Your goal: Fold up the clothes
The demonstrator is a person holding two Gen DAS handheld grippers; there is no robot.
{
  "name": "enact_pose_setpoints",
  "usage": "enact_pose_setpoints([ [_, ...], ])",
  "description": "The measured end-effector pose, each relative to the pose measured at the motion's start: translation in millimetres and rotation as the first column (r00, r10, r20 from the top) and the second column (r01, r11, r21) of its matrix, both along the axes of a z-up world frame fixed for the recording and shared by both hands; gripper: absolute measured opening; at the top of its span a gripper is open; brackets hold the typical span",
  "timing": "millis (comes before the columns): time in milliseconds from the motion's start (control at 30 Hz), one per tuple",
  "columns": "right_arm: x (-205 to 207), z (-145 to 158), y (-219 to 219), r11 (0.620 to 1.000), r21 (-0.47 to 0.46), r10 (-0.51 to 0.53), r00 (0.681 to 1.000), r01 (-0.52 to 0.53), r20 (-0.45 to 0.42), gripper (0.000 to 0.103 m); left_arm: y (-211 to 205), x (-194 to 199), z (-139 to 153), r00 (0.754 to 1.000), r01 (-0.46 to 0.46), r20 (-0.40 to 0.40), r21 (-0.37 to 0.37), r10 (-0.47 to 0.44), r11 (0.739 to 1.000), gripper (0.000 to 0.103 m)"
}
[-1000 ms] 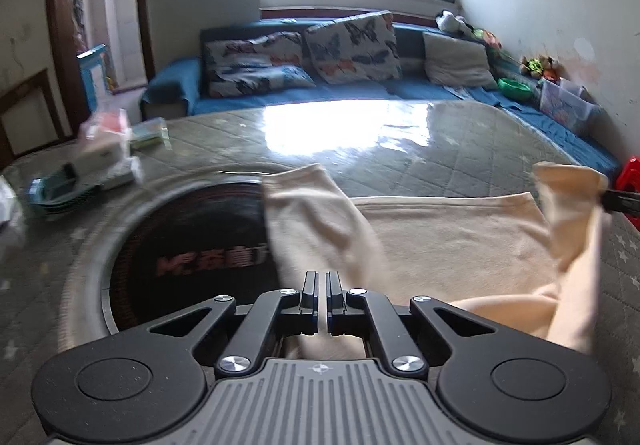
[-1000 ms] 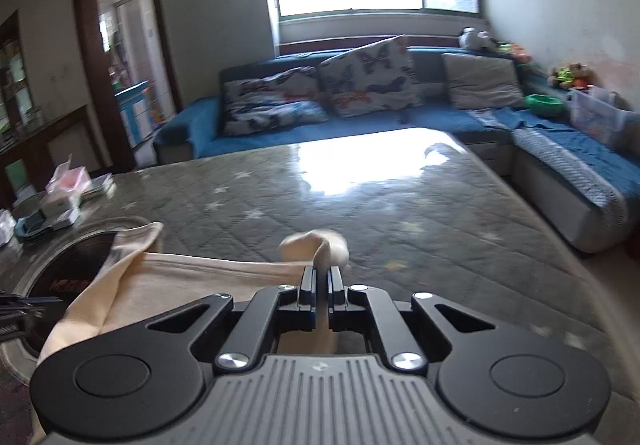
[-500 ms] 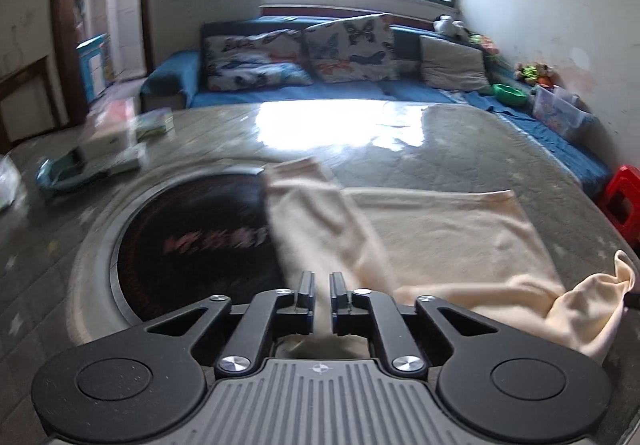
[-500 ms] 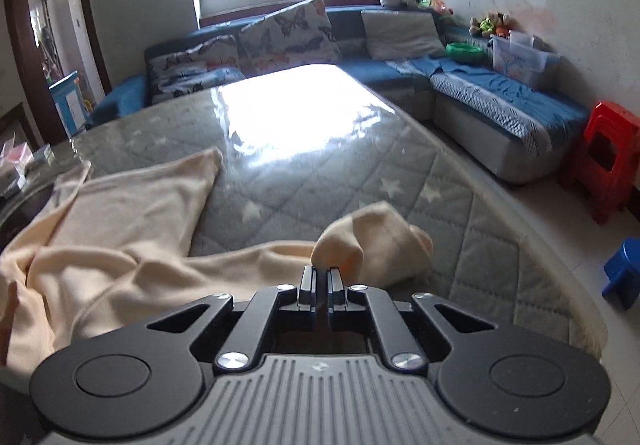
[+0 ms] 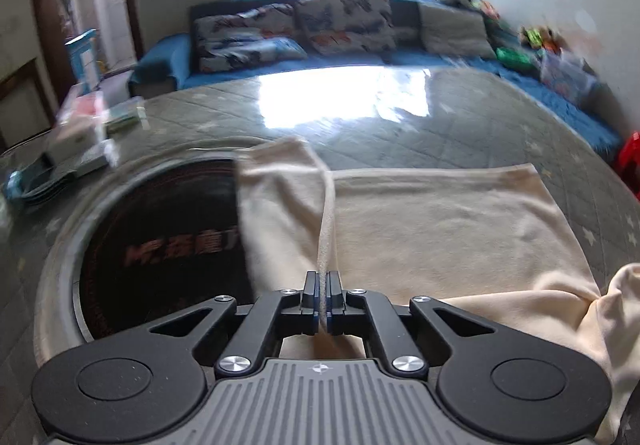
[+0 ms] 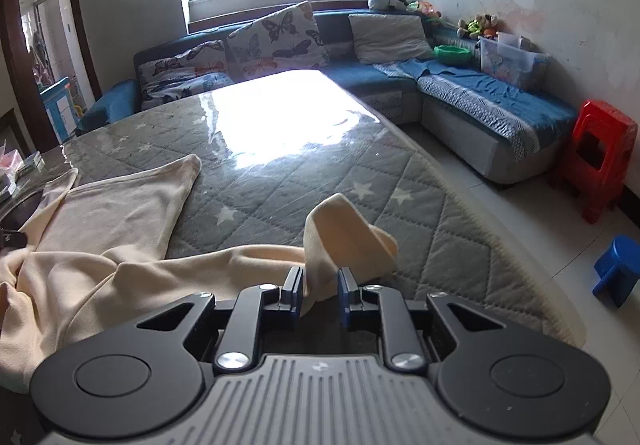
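Table (image 6: 280, 181), quilted cover w/ stars, carries the cream garment (image 5: 440, 229), spread flat across its near half; long axis runs left–right betw. the two claws. Left side lies over the dark round inset (image 5: 160, 245); right end is bunched near the table's right edge. Left claw (image 5: 322, 301): clenched on a thin cloth edge that rises straight ahead of it, pulled into a taut ridge. Right claw (image 6: 318, 291): jaws have just been opening; a peaked corner (image 6: 344, 229) stands betw. them, touching the left pad only, so released. Judgement: next fold goes right-to-left; right claw is nearer the loose end and must regrip before carrying it over.
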State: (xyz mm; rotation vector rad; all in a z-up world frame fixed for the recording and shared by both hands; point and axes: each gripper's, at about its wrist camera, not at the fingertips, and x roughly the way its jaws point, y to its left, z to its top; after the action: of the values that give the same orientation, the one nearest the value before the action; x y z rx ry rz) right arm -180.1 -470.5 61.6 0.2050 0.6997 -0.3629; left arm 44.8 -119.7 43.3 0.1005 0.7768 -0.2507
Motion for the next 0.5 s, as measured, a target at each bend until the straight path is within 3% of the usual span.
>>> enact_pose_setpoints([
  [300, 10, -4, 8, 0.999, -0.034, 0.036, 0.999, -0.037, -0.01, 0.02, 70, -72, 27, 0.986, -0.15, 0.06, -0.066, 0.154, 0.987, 0.003],
  [500, 11, -14, 11, 0.996, -0.077, 0.031, 0.998, -0.035, -0.049, 0.026, 105, -100, 5, 0.975, -0.223, -0.037, -0.067, 0.22, 0.973, 0.003],
])
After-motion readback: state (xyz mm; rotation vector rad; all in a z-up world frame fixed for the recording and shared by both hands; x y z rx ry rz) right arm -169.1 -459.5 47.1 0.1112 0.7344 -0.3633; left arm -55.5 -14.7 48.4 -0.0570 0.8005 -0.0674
